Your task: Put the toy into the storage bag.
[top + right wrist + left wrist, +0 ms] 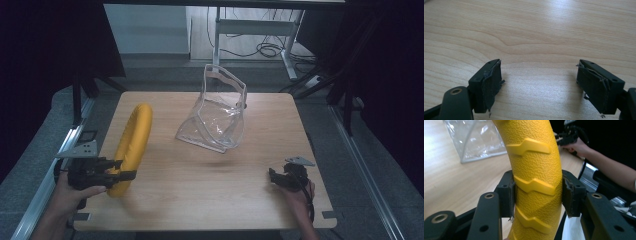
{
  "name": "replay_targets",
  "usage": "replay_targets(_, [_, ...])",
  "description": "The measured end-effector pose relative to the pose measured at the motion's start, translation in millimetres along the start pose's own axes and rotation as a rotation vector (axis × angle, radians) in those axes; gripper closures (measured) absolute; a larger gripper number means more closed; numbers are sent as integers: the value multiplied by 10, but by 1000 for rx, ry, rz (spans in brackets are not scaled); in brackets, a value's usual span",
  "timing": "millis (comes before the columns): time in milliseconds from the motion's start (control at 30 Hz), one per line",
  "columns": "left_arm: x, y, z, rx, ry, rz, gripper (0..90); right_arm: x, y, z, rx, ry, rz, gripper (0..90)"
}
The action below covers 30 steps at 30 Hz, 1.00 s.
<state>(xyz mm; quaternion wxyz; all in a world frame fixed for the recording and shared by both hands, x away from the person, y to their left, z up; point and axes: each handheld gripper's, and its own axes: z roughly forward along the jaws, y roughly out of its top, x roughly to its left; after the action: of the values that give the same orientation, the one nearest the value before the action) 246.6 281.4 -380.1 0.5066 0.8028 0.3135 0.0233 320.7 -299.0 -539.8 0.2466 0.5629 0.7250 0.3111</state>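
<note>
- A wooden table (200, 185) is taking up the middle of the high view, its pale grain also showing under the jaws in the right gripper view (529, 30).
- A yellow ring (131, 145) is standing on edge along the table's left side, leaning a little, with its near lower end reaching toward the front-left corner. In the left gripper view its pebbled surface (534, 170) is showing raised zigzag ribs.
- A clear plastic bag (216, 112) is sitting upright and crumpled near the middle back of the table, well apart from the ring; it is appearing at the top left of the left gripper view (474, 140).
- The left gripper (120, 170) is clamping the ring's near lower part; in its own view (537, 195) both pads are pressing against the ring's sides.
- The right gripper (272, 176) is resting near the table's front-right area, held by the person's right hand (300, 192). In its own view (539, 82) the jaws are standing wide apart with nothing between them, just bare wood below.
- The pads (490, 85) of the right gripper are looking frayed at the edges.
</note>
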Motion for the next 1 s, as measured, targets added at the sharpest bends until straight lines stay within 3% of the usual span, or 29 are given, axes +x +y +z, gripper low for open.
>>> replay_targets(267, [-19,88,-22,-60,-12,-3,518,1,0,-1,1,0,2,205])
replay_targets(500, [-1,175,35,-146,-57,-36,517,0,0,1,-1,1,2,205])
replay_targets(667, [-9,243,83,-207,-63,-49,517,0,0,1,-1,1,2,205])
replay_targets(867, [-74,311,152,-274,-41,-53,517,0,0,1,-2,2,3,205])
replay_targets(1000, [-193,395,264,-334,14,-30,516,-1,-1,1,-2,1,1,205])
